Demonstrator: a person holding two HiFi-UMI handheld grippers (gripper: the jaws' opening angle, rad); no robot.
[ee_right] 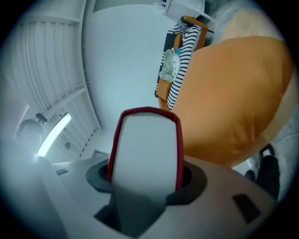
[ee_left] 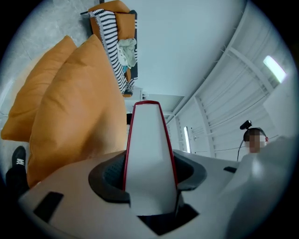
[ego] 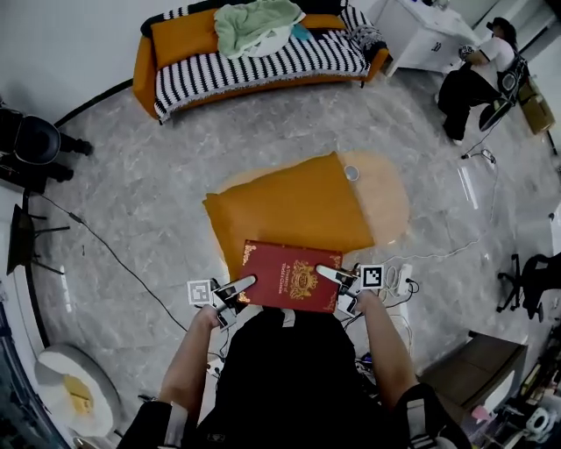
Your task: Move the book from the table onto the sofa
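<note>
Book (ego: 292,276), red with a gold emblem on its cover, lay face up at the lower centre of the head view, held between the two grippers just in front of the person's body. Its far edge overlapped the near edge of an orange cushion (ego: 289,206).

The left gripper (ego: 245,283) was clamped on the book's left edge, one finger lying across the cover. In the left gripper view the white page block with its red boards filled the gap between the dark pads. The right gripper (ego: 324,274) was clamped on the book's right edge in the same way, and the right gripper view showed the page block wedged between its pads.

The cushion covered much of a rounded pale-orange surface (ego: 390,197), and a small round cup (ego: 351,173) stood just beyond the cushion's upper right corner. Grey marbled floor (ego: 131,175) spread around the surface.

The sofa (ego: 145,61), orange, stood well apart from the book at the top of the frame. A black-and-white striped blanket (ego: 263,61) lay over its seat, with a pale green cloth (ego: 254,24) bunched on top. A seated person (ego: 473,83) was at the upper right.
</note>
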